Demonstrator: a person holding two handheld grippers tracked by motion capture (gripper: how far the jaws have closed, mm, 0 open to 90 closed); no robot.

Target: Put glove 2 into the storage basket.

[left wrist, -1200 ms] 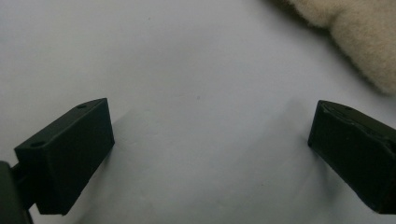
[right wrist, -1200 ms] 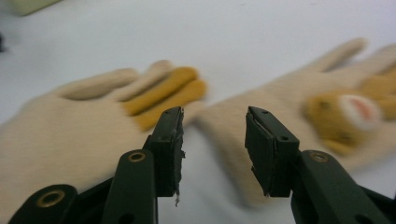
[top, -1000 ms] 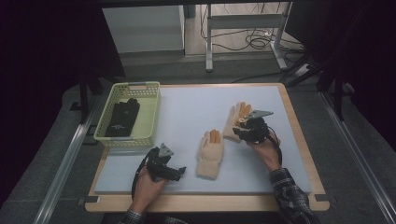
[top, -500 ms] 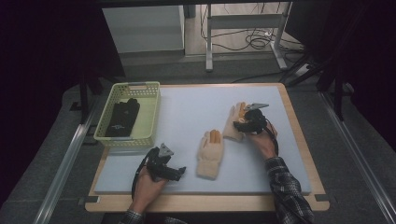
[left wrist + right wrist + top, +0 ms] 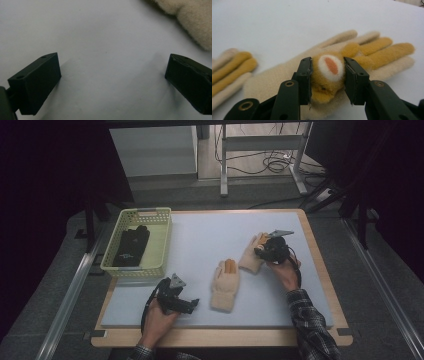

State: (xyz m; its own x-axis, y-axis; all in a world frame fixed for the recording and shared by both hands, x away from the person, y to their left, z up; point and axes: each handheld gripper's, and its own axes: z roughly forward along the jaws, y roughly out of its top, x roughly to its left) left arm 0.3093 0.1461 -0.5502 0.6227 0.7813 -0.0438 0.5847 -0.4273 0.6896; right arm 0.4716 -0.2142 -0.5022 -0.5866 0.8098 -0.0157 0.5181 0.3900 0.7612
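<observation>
Two cream gloves with orange fingers lie on the white mat. One glove point(image 5: 225, 280) is near the middle. The other glove point(image 5: 249, 254) lies to its right, and its orange and white animal-face patch point(image 5: 330, 67) is pinched between the jaws of my right gripper point(image 5: 327, 75), also seen from above as the right gripper point(image 5: 270, 247). My left gripper point(image 5: 186, 303) rests at the mat's front left, open with nothing between its jaws; in the left gripper view the gripper point(image 5: 112, 80) sits over bare mat, with the cuff of the middle glove point(image 5: 187, 15) at the top right.
A yellow-green basket point(image 5: 155, 265) at the mat's left holds a black glove point(image 5: 131, 245). The mat lies on a wooden table point(image 5: 320, 260). Beyond the table are metal legs and cables on the floor.
My right gripper has moved a little forward and left onto the right glove and shut on its face patch. The left gripper has stayed in place.
</observation>
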